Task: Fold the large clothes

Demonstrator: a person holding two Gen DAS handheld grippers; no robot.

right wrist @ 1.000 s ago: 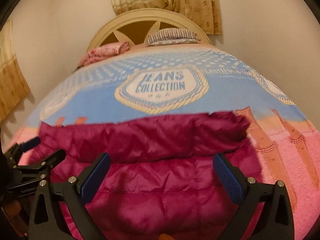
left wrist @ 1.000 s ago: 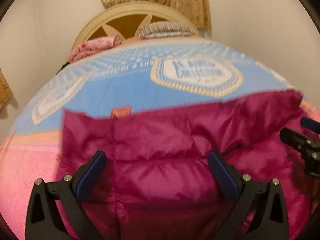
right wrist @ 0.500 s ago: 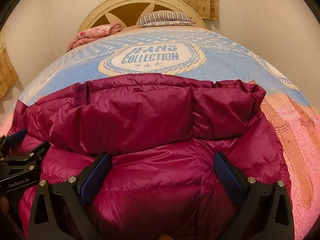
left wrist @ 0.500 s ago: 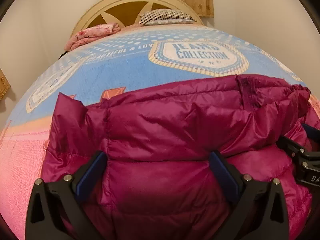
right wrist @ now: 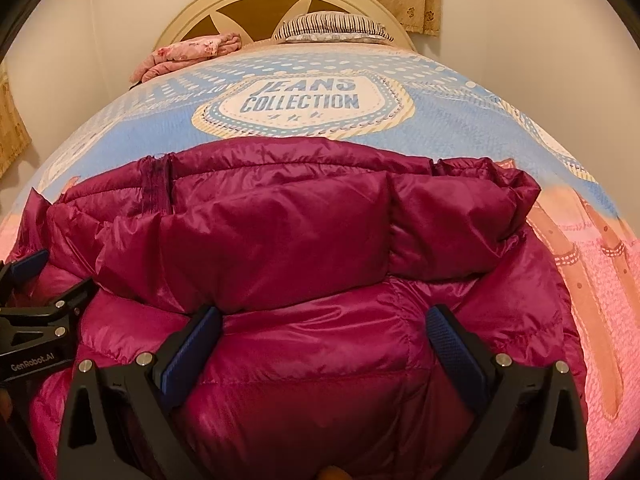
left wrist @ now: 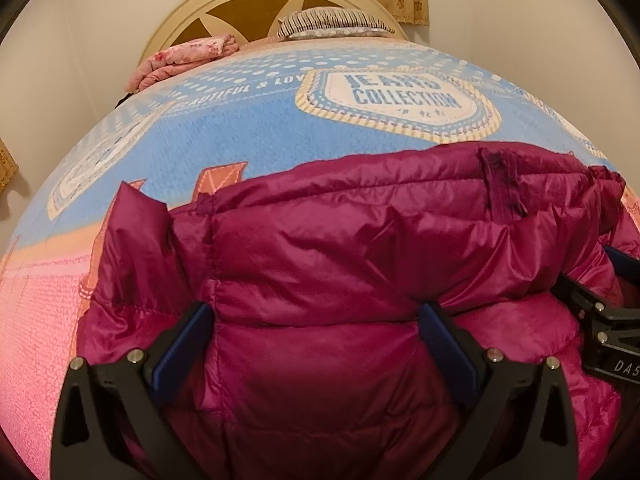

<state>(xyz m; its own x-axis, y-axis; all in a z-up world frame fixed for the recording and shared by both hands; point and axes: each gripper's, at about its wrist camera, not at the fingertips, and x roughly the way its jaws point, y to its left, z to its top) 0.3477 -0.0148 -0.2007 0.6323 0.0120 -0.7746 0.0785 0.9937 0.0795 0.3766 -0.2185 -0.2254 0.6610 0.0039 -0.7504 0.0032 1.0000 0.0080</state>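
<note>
A magenta puffer jacket point(left wrist: 340, 264) is seen lying on the bed point(left wrist: 240, 136), on the near part of the blue and pink printed bedspread, with its far edge reaching just short of the "JEANS COLLECTION" emblem point(right wrist: 304, 100). An upper layer of the jacket is laid back over the lower layer, so that a thick fold runs across the garment from side to side.

The left tongs point(left wrist: 316, 332) are held wide, the blue-padded fingers point(left wrist: 182, 340) spread over the near half of the jacket; the fabric bulges up between them and is not pinched. The fingertips sit just at the lower rim of the folded-over layer. The right tongs point(right wrist: 324, 336) are likewise held wide, over the same near half, with the fold's rim just beyond their tips and nothing clamped. The two tongs lie side by side over the garment: each is seen at the edge of the other's view, resting against the jacket.

At the head of the bed a striped pillow point(right wrist: 332, 28) and a folded pink floral cloth point(right wrist: 188, 54) are set before the cream headboard point(left wrist: 248, 4), well apart from the jacket.
</note>
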